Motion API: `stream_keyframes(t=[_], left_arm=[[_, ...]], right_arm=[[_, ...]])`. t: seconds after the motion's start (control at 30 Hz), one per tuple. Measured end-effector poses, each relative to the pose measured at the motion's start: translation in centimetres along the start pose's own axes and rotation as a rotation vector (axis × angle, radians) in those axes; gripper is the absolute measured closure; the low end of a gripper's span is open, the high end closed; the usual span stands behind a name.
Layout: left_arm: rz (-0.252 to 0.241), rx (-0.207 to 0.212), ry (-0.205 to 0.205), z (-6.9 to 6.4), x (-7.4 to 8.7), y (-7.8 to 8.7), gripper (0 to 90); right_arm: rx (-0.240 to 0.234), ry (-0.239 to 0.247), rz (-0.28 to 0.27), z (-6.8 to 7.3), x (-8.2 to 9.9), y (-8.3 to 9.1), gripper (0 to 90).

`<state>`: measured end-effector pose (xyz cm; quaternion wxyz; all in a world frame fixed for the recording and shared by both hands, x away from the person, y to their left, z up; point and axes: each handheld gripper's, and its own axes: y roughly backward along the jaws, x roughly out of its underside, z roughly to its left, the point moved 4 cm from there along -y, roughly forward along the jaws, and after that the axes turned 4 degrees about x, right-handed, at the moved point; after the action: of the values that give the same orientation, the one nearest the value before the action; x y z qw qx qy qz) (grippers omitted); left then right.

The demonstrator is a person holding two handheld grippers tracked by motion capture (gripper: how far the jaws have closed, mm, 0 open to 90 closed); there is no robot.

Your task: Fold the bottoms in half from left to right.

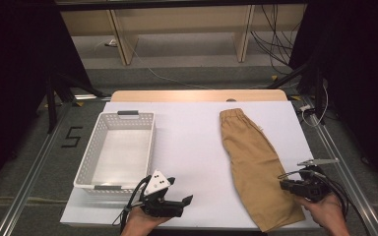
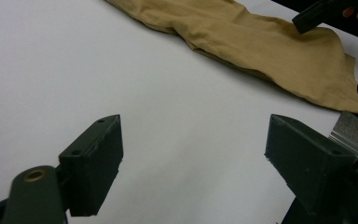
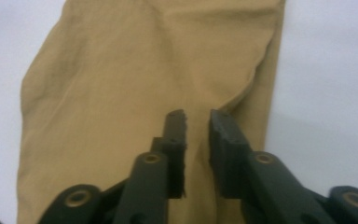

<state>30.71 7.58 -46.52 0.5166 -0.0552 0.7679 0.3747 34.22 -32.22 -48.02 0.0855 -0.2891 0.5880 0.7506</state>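
Two black jaws of my right gripper (image 3: 198,116) rise closest to the lens, a narrow gap between them, hovering over tan cloth with nothing pinched. That cloth is one pair of tan trousers (image 1: 253,162), laid lengthwise on the right half of the white table cover (image 1: 192,142), waistband at the far end, hem reaching the near edge. From above, my right gripper (image 1: 288,186) sits at the trousers' near right edge, my right hand (image 1: 327,211) behind it. My left gripper (image 1: 187,200) rests low at the near edge, jaws spread wide over bare white cover, holding nothing; the trousers lie well apart from it. One white perforated basket (image 1: 150,142) stands on the left half, just beyond my left hand (image 1: 140,223). So: one pair of trousers, one basket, two grippers.
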Motion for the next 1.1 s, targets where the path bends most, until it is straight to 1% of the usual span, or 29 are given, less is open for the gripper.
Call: stream_keyframes(t=[0.03, 0.1, 0.17, 0.23, 0.37, 0.4, 0.43, 0.47, 0.5, 0.57, 0.6, 0.63, 0.67, 0.73, 0.77, 0.83, 0.9, 0.97, 1.0, 1.03, 1.07, 1.1], left_arm=[[-0.001, 0.0, 0.0, 0.0, 0.0, 0.0, 19.1], [-0.003, 0.001, 0.002, 0.0, 0.0, 0.1, 19.2], [-0.003, -0.001, -0.002, 0.0, 0.0, 0.0, 19.2], [-0.002, 0.0, -0.001, 0.0, 0.0, 0.0, 19.2], [0.0, -0.001, -0.005, -0.1, 0.0, 0.0, 19.2], [0.0, -0.001, -0.004, -0.1, 0.0, -0.1, 19.2], [0.004, -0.002, -0.005, 0.0, 0.0, -0.1, 19.2], [0.006, -0.003, -0.007, 0.0, 0.1, -0.1, 19.2], [0.007, -0.003, -0.007, 0.0, 0.1, -0.1, 19.2], [0.004, -0.002, -0.003, 0.0, 0.0, -0.1, 19.2], [0.006, -0.003, -0.004, 0.0, 0.1, -0.1, 19.3], [0.006, -0.003, -0.006, 0.0, 0.1, -0.1, 19.3], [0.007, -0.003, -0.006, 0.0, 0.1, -0.1, 19.2], [0.006, -0.002, -0.002, 0.0, 0.1, -0.2, 19.3], [0.008, -0.002, -0.002, 0.0, 0.1, -0.2, 19.3], [0.009, -0.003, -0.005, 0.0, 0.1, -0.2, 19.3], [0.007, -0.001, 0.0, 0.0, 0.1, -0.2, 19.3], [0.012, -0.001, -0.004, 0.0, 0.2, -0.2, 19.3], [0.012, -0.001, -0.005, -0.1, 0.1, -0.2, 19.3], [0.011, -0.001, -0.007, 0.0, 0.1, -0.2, 19.3], [0.01, -0.002, -0.005, 0.0, 0.1, -0.2, 19.3], [0.012, -0.002, -0.004, 0.0, 0.1, -0.2, 19.3]], right_arm=[[0.002, -0.001, -0.002, 0.0, 0.1, 0.2, 73.0], [0.011, -0.007, 0.001, -0.1, 0.4, 0.9, 64.7], [0.012, -0.007, -0.004, -0.2, 0.7, 1.2, 60.2], [0.007, -0.018, 0.004, -0.2, 1.1, 1.3, 59.6], [-0.019, -0.028, 0.043, -0.4, 2.1, 1.2, 56.2], [-0.024, -0.031, 0.044, -0.4, 2.2, 1.2, 55.7], [-0.032, -0.031, 0.046, -0.5, 2.4, 1.2, 56.0], [-0.044, -0.033, 0.05, -0.5, 2.5, 1.2, 58.2], [-0.068, -0.034, 0.052, -0.5, 2.5, 1.2, 61.5], [-0.09, -0.033, 0.05, -0.3, 2.6, 1.2, 70.4], [-0.086, -0.023, 0.049, -0.2, 2.6, 1.3, 76.5], [-0.078, -0.014, 0.038, 0.0, 2.5, 1.5, 80.2], [-0.073, -0.006, 0.031, 0.1, 2.4, 1.7, 83.6], [-0.062, 0.001, 0.007, 0.3, 2.1, 2.2, 87.6], [-0.05, 0.009, -0.015, 0.4, 1.9, 2.6, 88.5], [-0.039, 0.015, -0.038, 0.5, 1.6, 3.4, 88.6], [-0.009, 0.013, -0.052, 0.4, 1.4, 4.0, 88.6], [0.03, 0.018, -0.033, 0.2, 1.5, 4.0, 88.4], [0.033, 0.015, -0.015, 0.0, 1.7, 3.7, 87.2], [0.025, 0.01, 0.0, 0.0, 1.8, 3.4, 83.9], [0.014, 0.004, 0.015, -0.1, 2.0, 3.0, 83.0], [0.015, 0.002, 0.023, -0.1, 2.1, 2.7, 83.1]])
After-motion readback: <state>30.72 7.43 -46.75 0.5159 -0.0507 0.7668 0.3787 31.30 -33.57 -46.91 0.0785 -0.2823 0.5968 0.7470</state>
